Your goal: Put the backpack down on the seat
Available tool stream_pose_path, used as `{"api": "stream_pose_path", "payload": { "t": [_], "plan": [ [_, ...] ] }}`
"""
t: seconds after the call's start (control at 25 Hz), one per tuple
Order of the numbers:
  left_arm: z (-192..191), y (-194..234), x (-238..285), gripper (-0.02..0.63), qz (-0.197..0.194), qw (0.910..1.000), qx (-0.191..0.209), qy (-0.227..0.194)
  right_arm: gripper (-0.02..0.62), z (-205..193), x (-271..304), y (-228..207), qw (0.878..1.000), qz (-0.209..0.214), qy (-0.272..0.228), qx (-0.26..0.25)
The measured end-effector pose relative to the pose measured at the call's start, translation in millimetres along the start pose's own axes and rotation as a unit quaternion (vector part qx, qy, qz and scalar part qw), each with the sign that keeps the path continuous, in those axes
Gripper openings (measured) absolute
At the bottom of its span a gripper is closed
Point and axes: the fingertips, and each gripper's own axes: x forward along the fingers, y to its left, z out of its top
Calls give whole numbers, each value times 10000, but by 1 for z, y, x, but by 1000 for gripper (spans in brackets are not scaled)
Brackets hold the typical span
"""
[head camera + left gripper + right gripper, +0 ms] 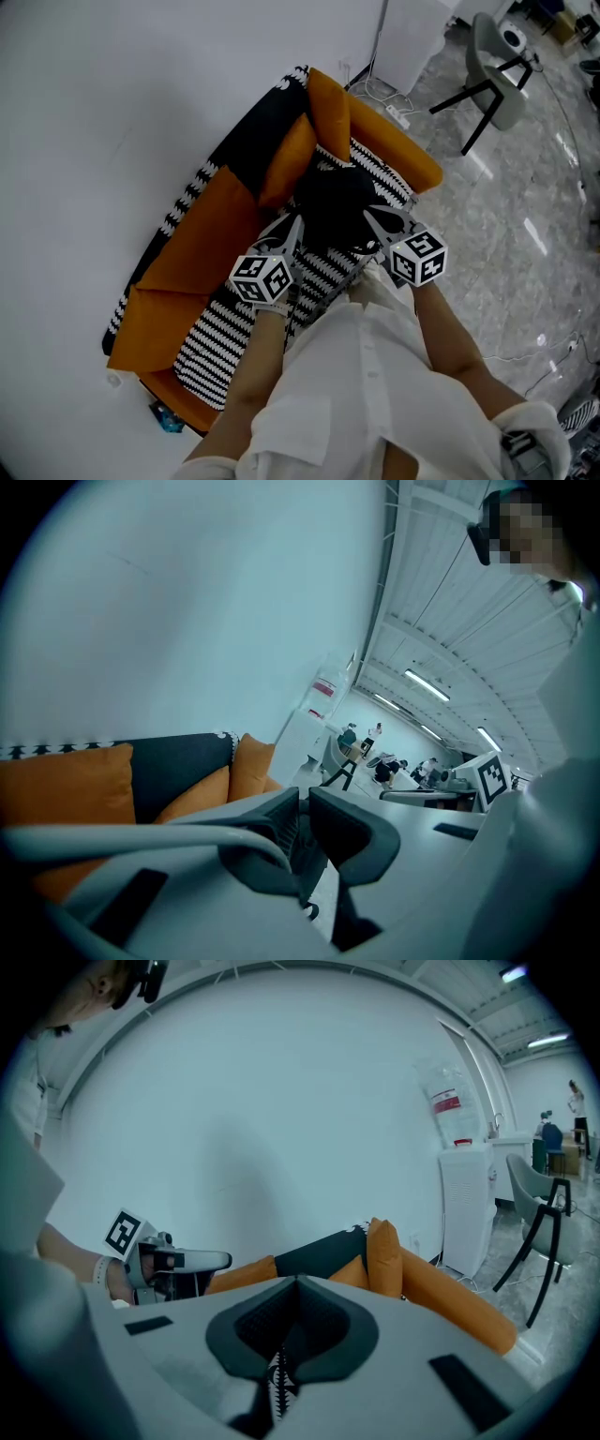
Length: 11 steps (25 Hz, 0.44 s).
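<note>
The backpack (pixel 333 211) is over the striped seat (pixel 220 333) at its far right end, with the left gripper (pixel 292 230) clenched on its fabric and the right gripper (pixel 373 217) shut tight at its edge; setting down and release seem left.

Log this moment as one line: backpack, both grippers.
backpack: over striped sofa seat | left gripper: shut on backpack | right gripper: jaws shut, tips at backpack

Ahead of left gripper (pixel 293 228) and right gripper (pixel 372 218): backpack (pixel 336 208), orange cushions (pixel 286 161), wall (pixel 112 112) close behind. Below: striped seat (pixel 220 337), bare leftward. Right of right gripper: armrest (pixel 401 150), then open floor (pixel 525 220).
</note>
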Motion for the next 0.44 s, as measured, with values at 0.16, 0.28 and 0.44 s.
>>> {"api": "stream_pose_path", "payload": {
  "t": [0.16, 0.28, 0.44],
  "plan": [
    [-5, 2, -2, 54, 34, 10000, -27, 27, 17, -4, 1, 2, 10000, 37, 12, 22],
    [-8, 1, -3, 54, 49, 10000, -42, 56, 17, -5, -1, 3, 10000, 65, 26, 25],
    [-9, -2, -3, 54, 38, 9999, -72, 69, 17, -6, -3, 2, 9999, 70, 72, -5]
  ]
}}
